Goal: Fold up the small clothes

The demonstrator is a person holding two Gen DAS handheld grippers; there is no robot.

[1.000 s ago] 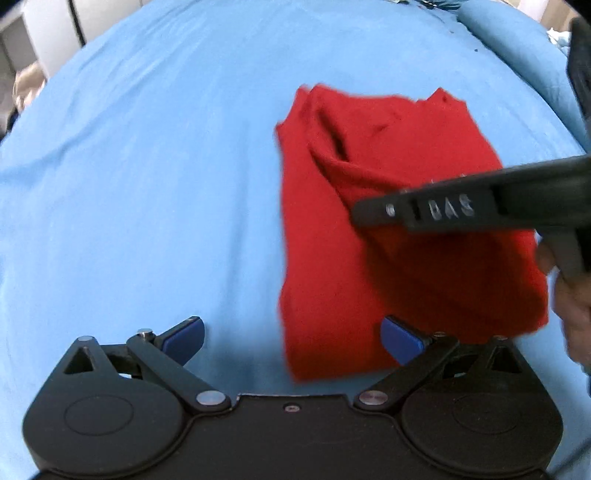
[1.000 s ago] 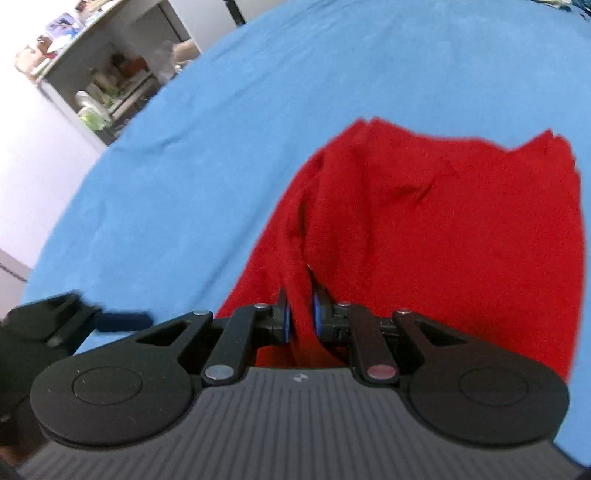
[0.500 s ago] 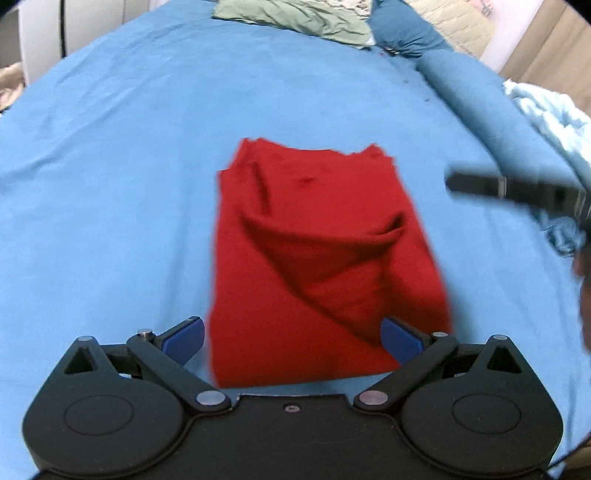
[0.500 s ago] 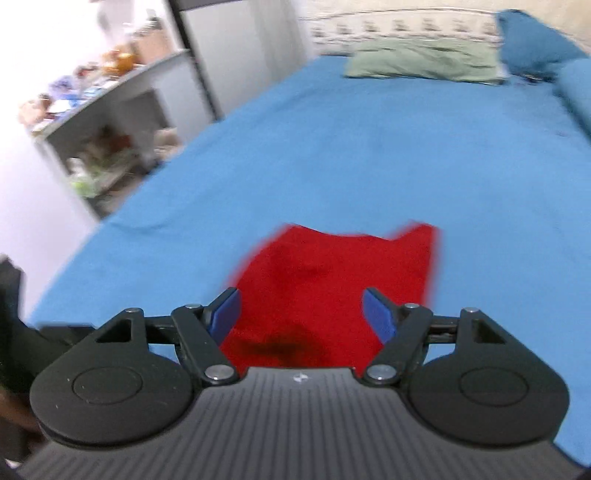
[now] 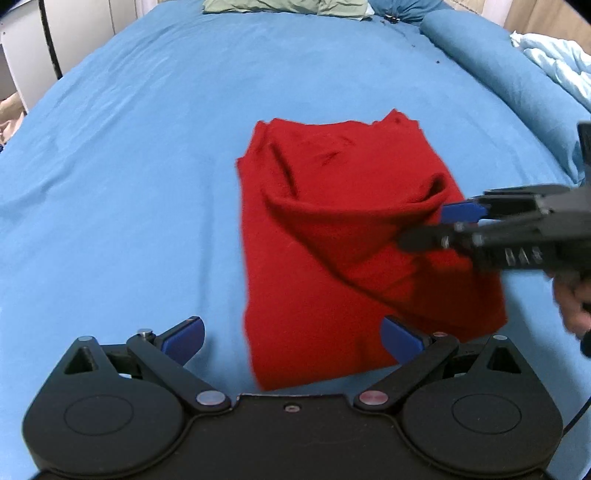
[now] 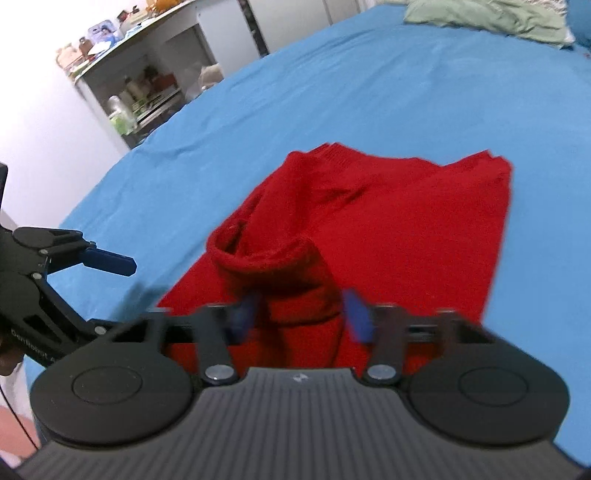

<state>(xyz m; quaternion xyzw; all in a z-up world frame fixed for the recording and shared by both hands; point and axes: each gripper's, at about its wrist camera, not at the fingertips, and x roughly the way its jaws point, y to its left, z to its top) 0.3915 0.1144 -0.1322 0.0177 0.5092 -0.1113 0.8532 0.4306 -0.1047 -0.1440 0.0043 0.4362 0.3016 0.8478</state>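
A red knit garment (image 5: pixel 343 236) lies partly folded on the blue bed sheet (image 5: pixel 147 166), with a rolled sleeve cuff bulging on top. My left gripper (image 5: pixel 291 338) is open and empty over the garment's near edge. My right gripper (image 6: pixel 301 314) is open, its blue pads blurred, one on each side of the raised red cuff (image 6: pixel 266 258). In the left wrist view the right gripper (image 5: pixel 436 229) reaches in from the right onto the cuff. The left gripper (image 6: pixel 110 262) shows at the left of the right wrist view.
Green pillows (image 5: pixel 280 5) and a blue bolster (image 5: pixel 491 55) lie at the head of the bed. A pale blue blanket (image 5: pixel 557 62) is bunched at the far right. A shelf unit with bottles (image 6: pixel 144 96) stands beside the bed on the left.
My right gripper let go of the garment, drew back and up, then came down again with its jaws on either side of the cuff. My left gripper pulled back a little and stayed open.
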